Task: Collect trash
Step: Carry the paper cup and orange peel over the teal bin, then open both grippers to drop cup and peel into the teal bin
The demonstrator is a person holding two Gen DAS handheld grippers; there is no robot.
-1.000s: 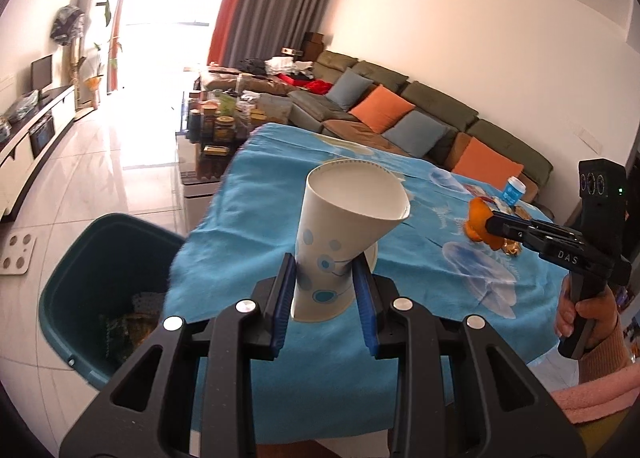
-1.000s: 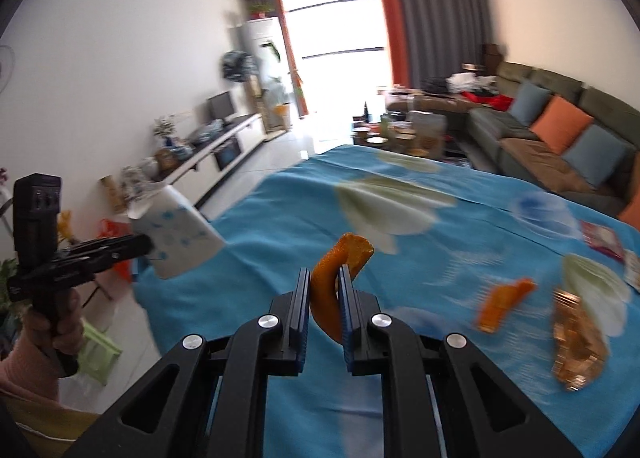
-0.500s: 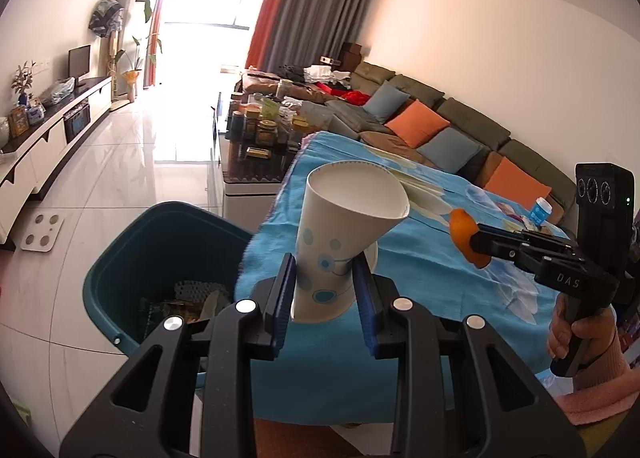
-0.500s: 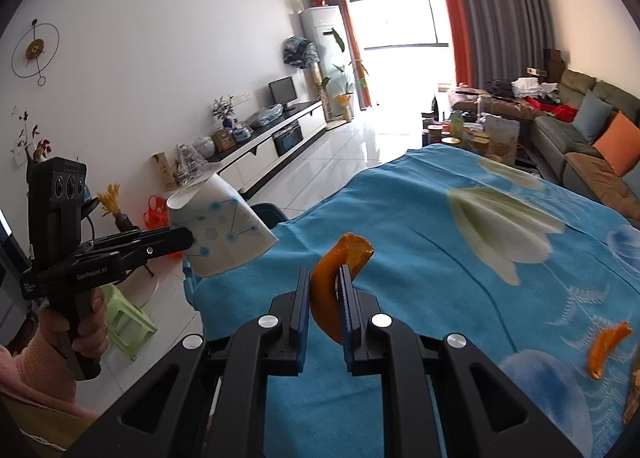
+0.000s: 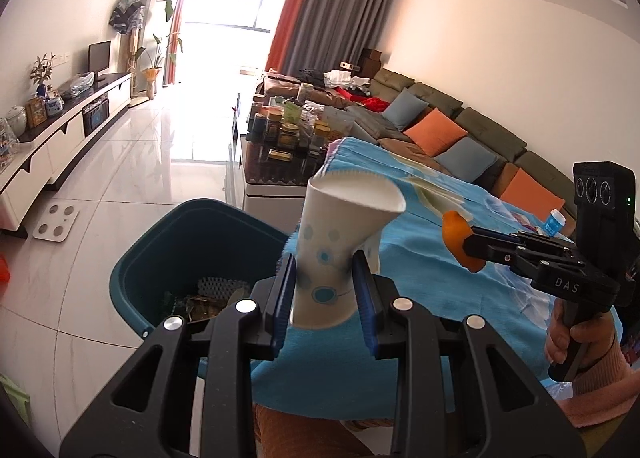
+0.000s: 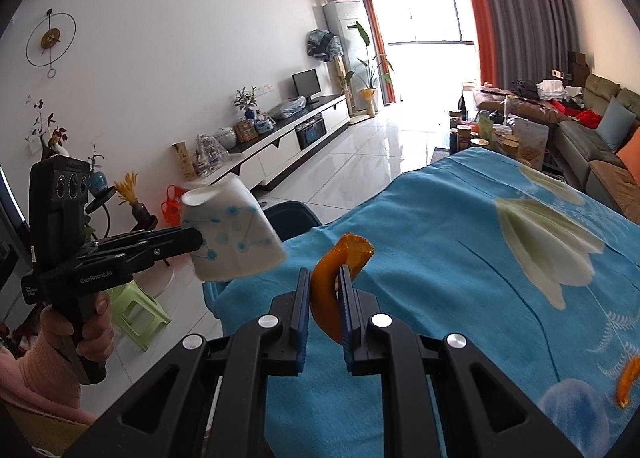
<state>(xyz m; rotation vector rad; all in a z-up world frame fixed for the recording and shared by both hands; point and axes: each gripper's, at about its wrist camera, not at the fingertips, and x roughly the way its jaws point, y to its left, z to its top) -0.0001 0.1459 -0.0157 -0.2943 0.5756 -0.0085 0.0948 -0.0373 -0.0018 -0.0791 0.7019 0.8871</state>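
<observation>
Left wrist view: left gripper (image 5: 324,294) level, jaws around paper cup (image 5: 340,246).

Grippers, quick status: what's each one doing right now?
Left gripper: shut on the paper cup, beside the teal bin.
Right gripper: shut on the orange peel, above the blue tablecloth.

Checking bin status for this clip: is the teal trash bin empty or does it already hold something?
Not empty. The teal trash bin already holds crumpled trash at its bottom, visible in the left wrist view.
</observation>
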